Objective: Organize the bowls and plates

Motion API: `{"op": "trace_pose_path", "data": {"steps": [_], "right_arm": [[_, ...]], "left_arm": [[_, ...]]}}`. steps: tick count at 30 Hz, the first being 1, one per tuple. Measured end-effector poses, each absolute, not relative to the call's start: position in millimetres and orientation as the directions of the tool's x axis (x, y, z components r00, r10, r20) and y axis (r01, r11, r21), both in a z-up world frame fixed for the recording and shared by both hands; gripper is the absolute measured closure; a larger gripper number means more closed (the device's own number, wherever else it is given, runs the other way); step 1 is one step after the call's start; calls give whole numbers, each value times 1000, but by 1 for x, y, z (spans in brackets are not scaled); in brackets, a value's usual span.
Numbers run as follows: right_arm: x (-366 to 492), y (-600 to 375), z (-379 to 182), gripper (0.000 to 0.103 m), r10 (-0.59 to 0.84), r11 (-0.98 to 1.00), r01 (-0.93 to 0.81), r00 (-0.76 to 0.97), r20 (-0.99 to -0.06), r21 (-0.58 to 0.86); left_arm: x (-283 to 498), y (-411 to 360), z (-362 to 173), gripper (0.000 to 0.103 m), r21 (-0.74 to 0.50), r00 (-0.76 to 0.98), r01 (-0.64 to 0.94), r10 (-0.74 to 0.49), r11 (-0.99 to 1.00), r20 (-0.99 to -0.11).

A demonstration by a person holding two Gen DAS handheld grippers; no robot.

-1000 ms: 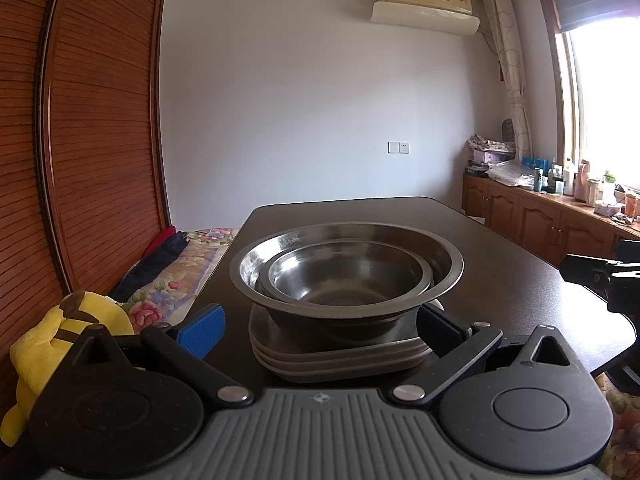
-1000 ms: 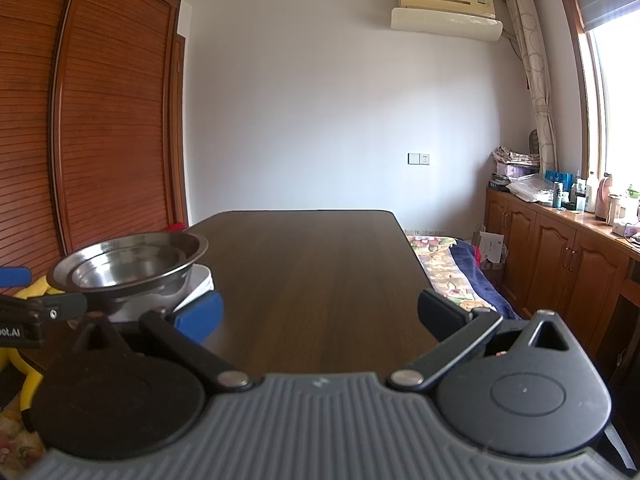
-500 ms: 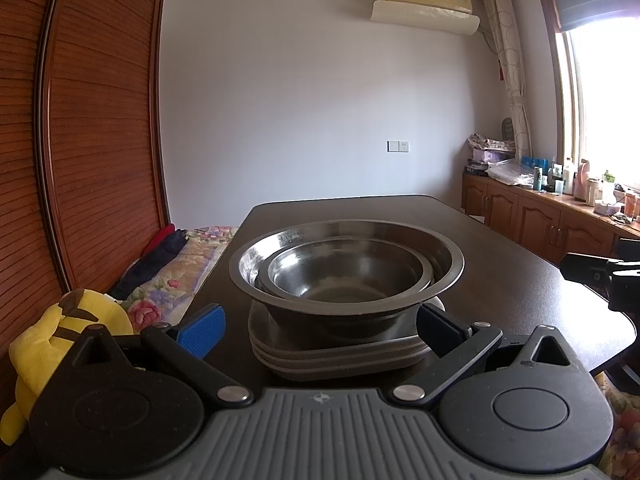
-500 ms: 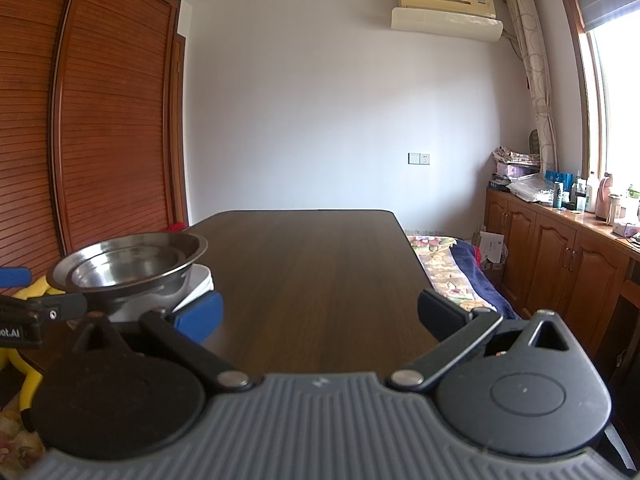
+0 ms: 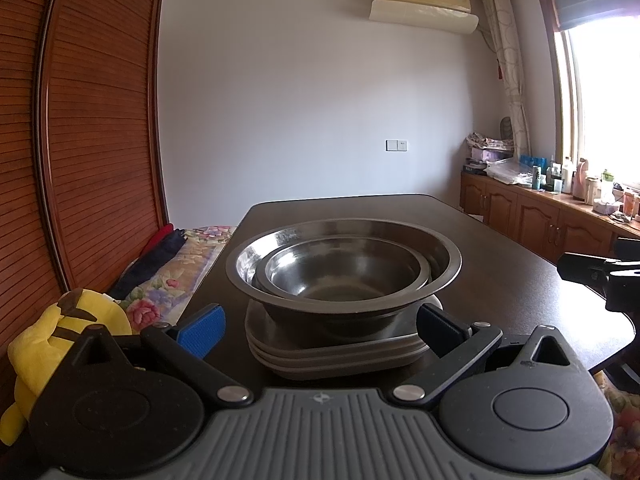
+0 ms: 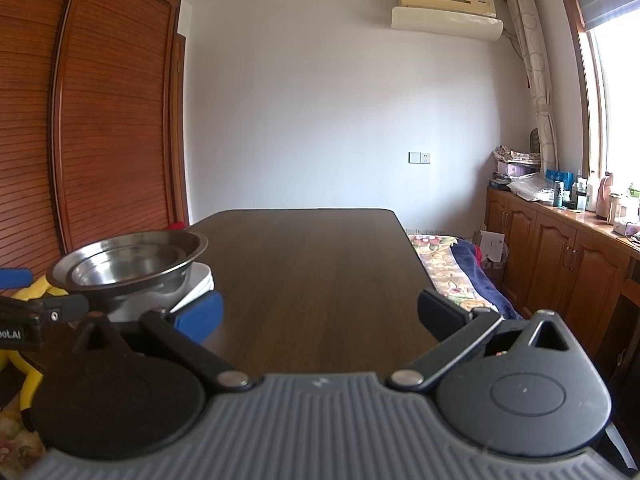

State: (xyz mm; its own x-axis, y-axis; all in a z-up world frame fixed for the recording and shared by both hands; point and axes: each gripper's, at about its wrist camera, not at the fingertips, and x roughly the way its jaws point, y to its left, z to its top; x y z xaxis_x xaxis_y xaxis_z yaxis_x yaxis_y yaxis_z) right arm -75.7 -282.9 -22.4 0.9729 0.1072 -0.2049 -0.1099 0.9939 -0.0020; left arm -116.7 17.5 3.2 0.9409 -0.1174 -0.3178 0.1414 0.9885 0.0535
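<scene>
Two steel bowls are nested, the small bowl (image 5: 344,276) inside the large bowl (image 5: 444,264), on a stack of pale square plates (image 5: 340,356) on the dark wooden table (image 5: 520,272). My left gripper (image 5: 320,330) is open right in front of the stack, its fingers either side of the plates without touching. In the right wrist view the same bowls (image 6: 128,262) and plates (image 6: 198,284) sit at the left. My right gripper (image 6: 320,314) is open over bare table (image 6: 320,264), holding nothing.
A yellow plush toy (image 5: 44,344) and a flowered bed (image 5: 176,276) lie left of the table. Wooden cabinets (image 6: 560,256) with bottles line the right wall under the window. A slatted wardrobe (image 6: 100,140) stands at the left. The right gripper (image 5: 600,276) shows at the left view's right edge.
</scene>
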Motion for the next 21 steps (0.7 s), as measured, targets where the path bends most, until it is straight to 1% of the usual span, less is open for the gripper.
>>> {"op": "trace_pose_path", "data": {"steps": [21], "right_arm": [[-76, -283, -22, 0, 104, 994, -107, 974, -201, -7]], "left_arm": [[-117, 16, 4, 0, 53, 940, 142, -118, 988, -320]]}}
